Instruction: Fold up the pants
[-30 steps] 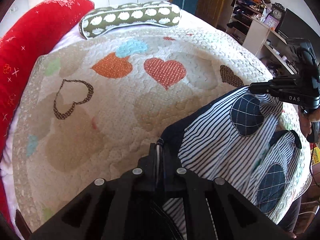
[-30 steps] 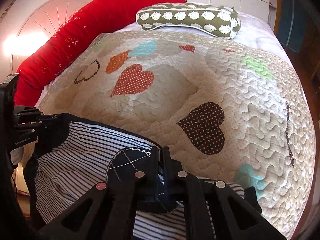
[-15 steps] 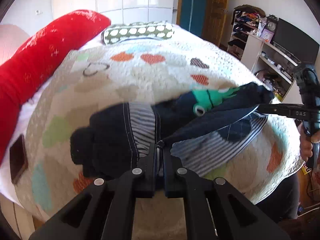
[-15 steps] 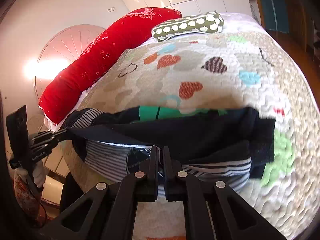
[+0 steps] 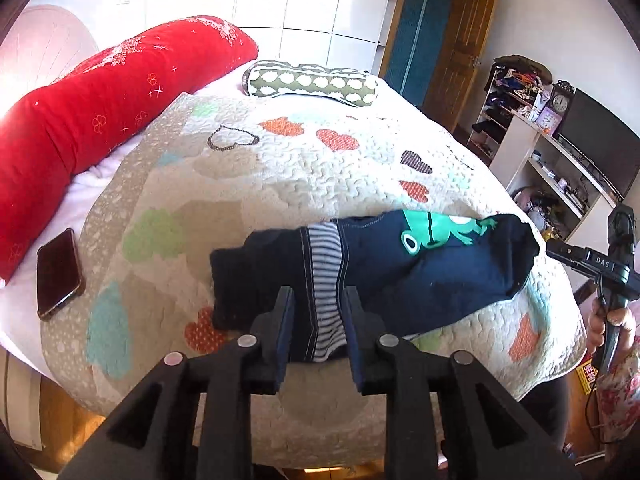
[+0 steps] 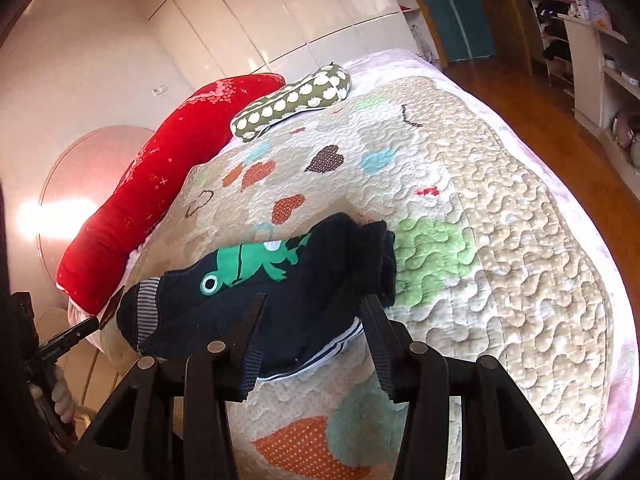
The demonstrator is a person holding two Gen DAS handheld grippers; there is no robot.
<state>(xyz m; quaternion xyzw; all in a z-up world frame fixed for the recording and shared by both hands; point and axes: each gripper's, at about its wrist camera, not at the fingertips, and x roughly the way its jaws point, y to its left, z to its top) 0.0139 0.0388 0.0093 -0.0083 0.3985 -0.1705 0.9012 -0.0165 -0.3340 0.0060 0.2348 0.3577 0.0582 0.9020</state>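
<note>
The navy pants [image 5: 400, 276] with a green frog patch and striped trim lie folded over on the heart-patterned quilt [image 5: 280, 168], near its front edge. My left gripper [image 5: 319, 320] is open, its fingers either side of the striped band at the pants' near edge. My right gripper [image 6: 312, 332] is open, fingers apart over the pants [image 6: 280, 300] near their striped hem. The right gripper also shows in the left wrist view [image 5: 560, 254], just off the pants' right end. The left gripper shows at the left edge of the right wrist view [image 6: 72, 334].
A red bolster [image 5: 100, 104] and a green spotted pillow [image 5: 312, 84] lie at the head of the bed. A phone [image 5: 58, 272] lies on the white sheet at the left. Shelves and a TV [image 5: 600, 144] stand to the right; wooden floor [image 6: 520, 92] lies beyond the bed.
Both grippers were shut on the pants and carried the fold over. Now both have opened and drawn back, and the pants lie folded with the frog side up.
</note>
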